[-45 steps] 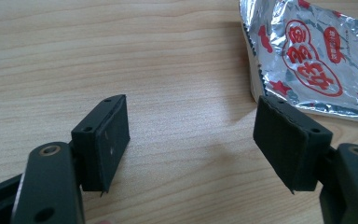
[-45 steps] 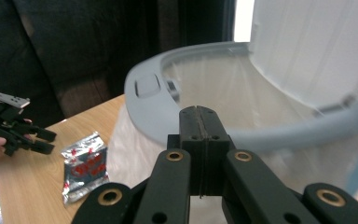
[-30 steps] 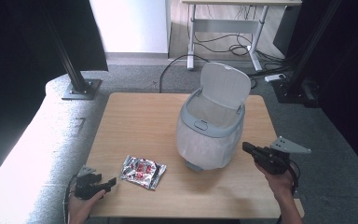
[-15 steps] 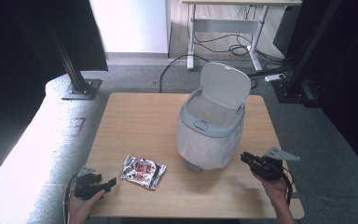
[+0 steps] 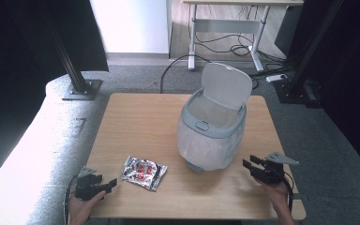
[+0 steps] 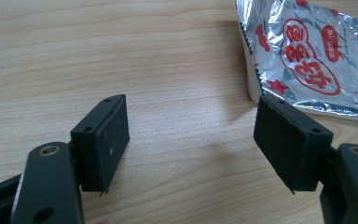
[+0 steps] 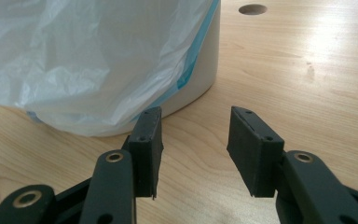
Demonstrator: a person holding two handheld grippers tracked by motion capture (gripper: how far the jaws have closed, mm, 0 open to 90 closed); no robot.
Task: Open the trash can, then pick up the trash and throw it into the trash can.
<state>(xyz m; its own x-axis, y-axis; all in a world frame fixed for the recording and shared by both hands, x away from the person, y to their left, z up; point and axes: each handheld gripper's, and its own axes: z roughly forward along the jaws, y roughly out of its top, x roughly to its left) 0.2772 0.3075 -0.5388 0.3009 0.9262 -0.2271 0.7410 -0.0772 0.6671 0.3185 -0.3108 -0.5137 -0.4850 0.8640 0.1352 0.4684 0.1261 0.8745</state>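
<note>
A silver foil snack packet (image 5: 144, 172) with red print lies flat on the wooden table (image 5: 140, 122), front left. My left gripper (image 5: 108, 183) rests at the table's front left corner, just left of the packet, open and empty; in the left gripper view the packet (image 6: 314, 56) lies beyond its right jaw. A small grey bin (image 5: 212, 132) with a raised lid (image 5: 227, 86) and a plastic liner stands mid-right. My right gripper (image 5: 249, 166) is low near the front right edge, open and empty, pointing at the bin's base (image 7: 200, 70).
The bin's liner (image 7: 88, 60) hangs over its side down to the table. A round hole (image 7: 252, 9) is in the tabletop behind the bin. A white padded surface (image 5: 23, 154) runs along the table's left side. A desk (image 5: 229, 18) and cables stand on the floor behind.
My right gripper has dropped lower and drawn back toward the table's front right edge. The left gripper and the packet have stayed put.
</note>
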